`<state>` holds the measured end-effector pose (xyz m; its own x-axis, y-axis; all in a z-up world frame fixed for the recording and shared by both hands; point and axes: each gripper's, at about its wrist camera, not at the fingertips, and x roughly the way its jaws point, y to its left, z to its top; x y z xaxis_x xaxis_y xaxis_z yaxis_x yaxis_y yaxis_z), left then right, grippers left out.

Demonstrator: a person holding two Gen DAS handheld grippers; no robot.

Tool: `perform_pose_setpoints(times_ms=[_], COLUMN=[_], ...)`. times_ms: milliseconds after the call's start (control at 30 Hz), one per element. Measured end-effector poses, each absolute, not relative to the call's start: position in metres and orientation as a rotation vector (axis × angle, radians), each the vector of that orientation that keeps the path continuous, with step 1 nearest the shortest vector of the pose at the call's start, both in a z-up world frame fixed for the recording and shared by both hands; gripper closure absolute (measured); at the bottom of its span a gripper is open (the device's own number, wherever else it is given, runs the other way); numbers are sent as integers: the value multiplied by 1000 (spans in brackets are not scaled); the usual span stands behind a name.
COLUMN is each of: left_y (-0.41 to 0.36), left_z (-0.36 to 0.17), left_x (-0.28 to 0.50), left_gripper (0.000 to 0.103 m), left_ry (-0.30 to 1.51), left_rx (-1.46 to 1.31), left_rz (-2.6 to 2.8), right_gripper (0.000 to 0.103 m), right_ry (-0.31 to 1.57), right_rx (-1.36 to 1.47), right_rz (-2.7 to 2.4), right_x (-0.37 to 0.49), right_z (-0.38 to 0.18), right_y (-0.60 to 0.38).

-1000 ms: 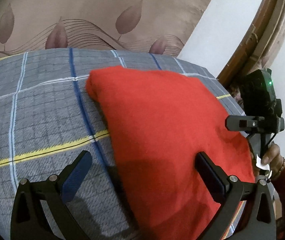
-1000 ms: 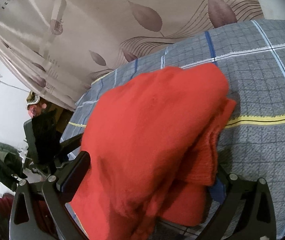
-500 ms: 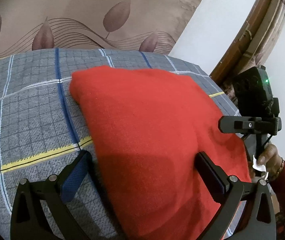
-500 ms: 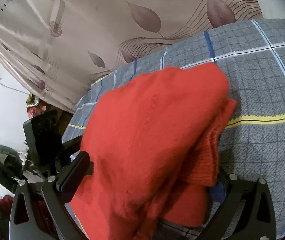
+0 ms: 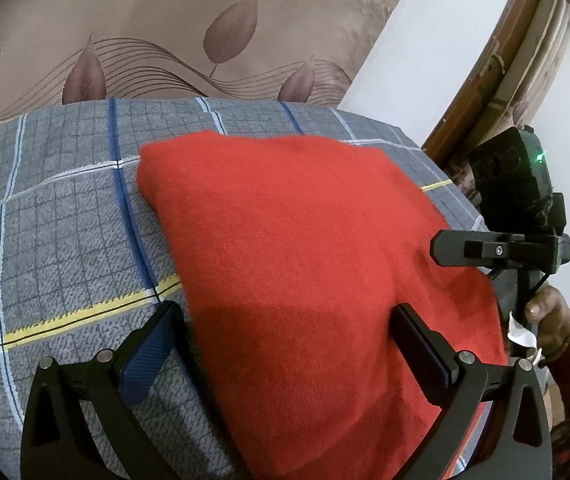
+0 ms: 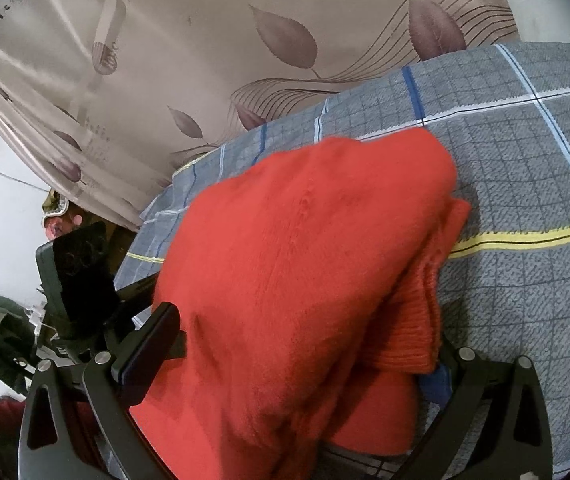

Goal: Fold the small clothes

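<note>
A folded red knit garment (image 5: 305,264) lies on a grey plaid bedsheet (image 5: 57,232). My left gripper (image 5: 285,344) is open, its fingers spread wide over the garment's near edge. The right gripper (image 5: 497,248) shows at the right of the left wrist view, at the garment's right side. In the right wrist view the garment (image 6: 297,280) fills the space between the fingers of my right gripper (image 6: 301,352), which is open; its ribbed hem (image 6: 425,320) hangs by the right finger. The left gripper (image 6: 81,280) shows at the left.
A beige curtain with leaf print (image 5: 165,32) hangs behind the bed. A white wall and a wooden door frame (image 5: 497,56) stand at the right. The sheet's left part (image 5: 25,280) is bare. The bed's far-left corner (image 6: 157,208) drops off in the right wrist view.
The left wrist view has shifted slightly, so the garment sits more to the left in frame. The right gripper view has barely changed. Both grippers stay open.
</note>
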<state>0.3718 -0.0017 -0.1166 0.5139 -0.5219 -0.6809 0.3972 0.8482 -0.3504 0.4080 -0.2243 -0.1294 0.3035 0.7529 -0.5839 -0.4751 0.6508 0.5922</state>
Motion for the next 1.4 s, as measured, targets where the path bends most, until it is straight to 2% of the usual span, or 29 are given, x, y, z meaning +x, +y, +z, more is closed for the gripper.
perform_pose_setpoints(times_ms=[167, 433, 467, 533, 633, 667, 700, 833, 1000, 1133, 1167, 1200, 1267, 1400], left_y=[-4, -3, -2, 1, 8, 12, 16, 28, 31, 29, 28, 26, 24, 10], left_z=[-117, -119, -119, -120, -122, -123, -123, -128, -128, -128, -128, -127, -127, -119], left_x=[373, 373, 373, 374, 376, 378, 379, 385, 390, 389, 389, 388, 388, 374], left_gripper=[4, 24, 30, 35, 41, 41, 42, 41, 37, 37, 40, 50, 59, 65], left_ry=[869, 864, 862, 866, 876, 886, 889, 916, 933, 931, 932, 933, 922, 854], left_rx=[-149, -147, -154, -183, -235, -265, -294, -391, -423, -408, -398, -373, -346, -232], left_rz=[-555, -579, -585, -606, -641, -663, -691, -740, -776, -775, -768, -744, -709, -634], right_gripper=[0, 0, 0, 2, 19, 51, 63, 62, 51, 50, 50, 54, 66, 70], right_ry=[951, 987, 989, 992, 1003, 1031, 1063, 1071, 1075, 1063, 1062, 1060, 1068, 1042], right_rx=[345, 342, 345, 348, 365, 392, 424, 465, 535, 513, 498, 468, 419, 390], right_rz=[826, 836, 839, 837, 823, 836, 855, 886, 928, 910, 901, 890, 870, 836], right_x=[409, 415, 415, 416, 416, 419, 422, 422, 423, 422, 420, 419, 414, 411], right_z=[-131, -130, -130, -131, -133, -137, -142, -147, -148, -145, -145, -144, -144, -139], right_y=[-225, -225, -225, -226, -231, -234, -235, -238, -242, -237, -235, -231, -222, -218])
